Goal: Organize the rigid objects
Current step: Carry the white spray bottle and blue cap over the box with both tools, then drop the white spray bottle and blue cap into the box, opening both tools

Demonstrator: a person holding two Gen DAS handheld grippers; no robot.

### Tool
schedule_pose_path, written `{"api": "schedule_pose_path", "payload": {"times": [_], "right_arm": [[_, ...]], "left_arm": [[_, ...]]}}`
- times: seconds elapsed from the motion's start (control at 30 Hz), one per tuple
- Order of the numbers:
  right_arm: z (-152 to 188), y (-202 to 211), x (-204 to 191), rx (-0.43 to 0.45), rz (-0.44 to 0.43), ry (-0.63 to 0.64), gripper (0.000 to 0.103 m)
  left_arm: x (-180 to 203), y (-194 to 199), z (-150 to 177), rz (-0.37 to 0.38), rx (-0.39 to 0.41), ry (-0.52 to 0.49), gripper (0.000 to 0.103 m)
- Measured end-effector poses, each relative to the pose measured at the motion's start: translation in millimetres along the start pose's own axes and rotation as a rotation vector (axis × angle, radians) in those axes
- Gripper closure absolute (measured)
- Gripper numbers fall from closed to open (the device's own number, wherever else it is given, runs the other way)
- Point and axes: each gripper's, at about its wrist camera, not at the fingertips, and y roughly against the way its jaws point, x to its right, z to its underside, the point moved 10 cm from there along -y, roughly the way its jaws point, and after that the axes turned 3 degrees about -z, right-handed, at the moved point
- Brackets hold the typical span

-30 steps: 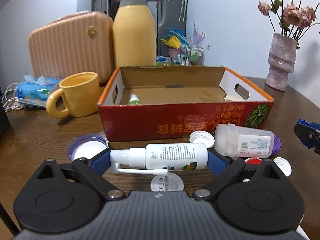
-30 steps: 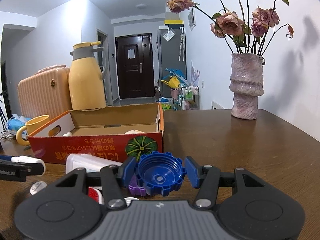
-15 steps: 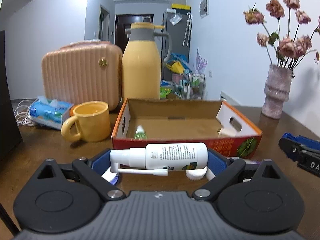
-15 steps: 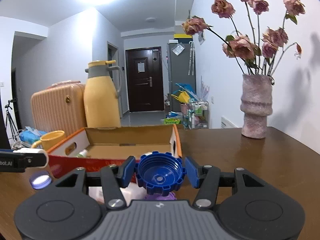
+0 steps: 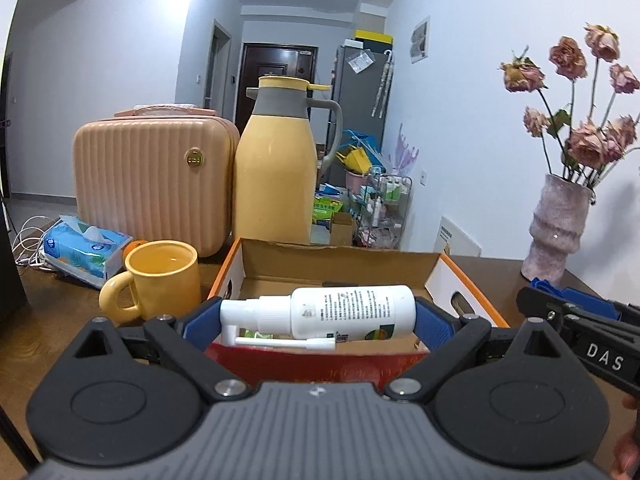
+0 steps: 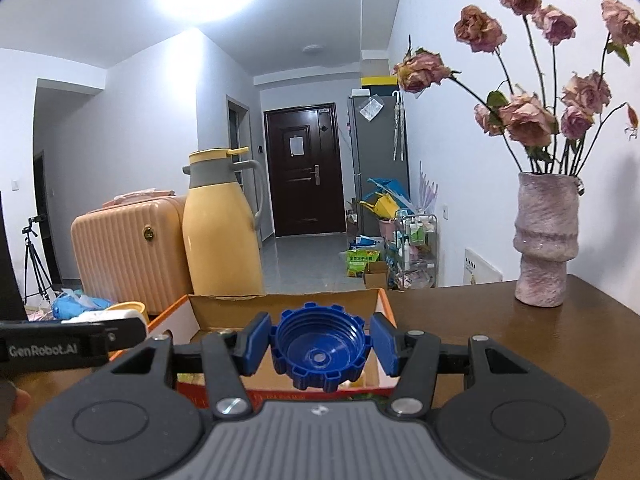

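Observation:
My left gripper (image 5: 318, 314) is shut on a white spray bottle (image 5: 344, 312), held crosswise with its nozzle to the left, in the air just before the near wall of the red and orange cardboard box (image 5: 472, 292). My right gripper (image 6: 320, 344) is shut on a blue ridged bottle cap (image 6: 320, 350), its hollow side facing the camera, in front of the same box (image 6: 280, 300). The right gripper shows at the right edge of the left wrist view (image 5: 576, 320). The left gripper reaches in at the left of the right wrist view (image 6: 76, 338).
A yellow mug (image 5: 160, 280) stands left of the box, with a tissue pack (image 5: 80, 250) beyond it. Behind the box are a yellow thermos jug (image 5: 276, 172) and a peach case (image 5: 152, 180). A pink vase of dried roses (image 6: 544, 240) stands on the brown table (image 6: 500, 320) at right.
Both grippers have risen with their loads. The lids and the bottle lying on the table in front of the box have dropped out of view, and the box now sits low in both views.

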Motion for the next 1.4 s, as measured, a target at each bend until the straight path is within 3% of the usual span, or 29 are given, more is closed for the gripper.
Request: {"api": "schedule_pose_path", "payload": {"times": [0.77, 1.4], "right_arm": [[6, -93, -1, -0.160, 0.011, 0.003, 0.049], [41, -136, 4, -0.274, 0.019, 0.030, 0.049]], "left_arm": [[-6, -81, -18, -0.057, -0.029, 0.022, 0.005], [-8, -138, -1, -0.086, -0.131, -0.041, 0.005]]}}
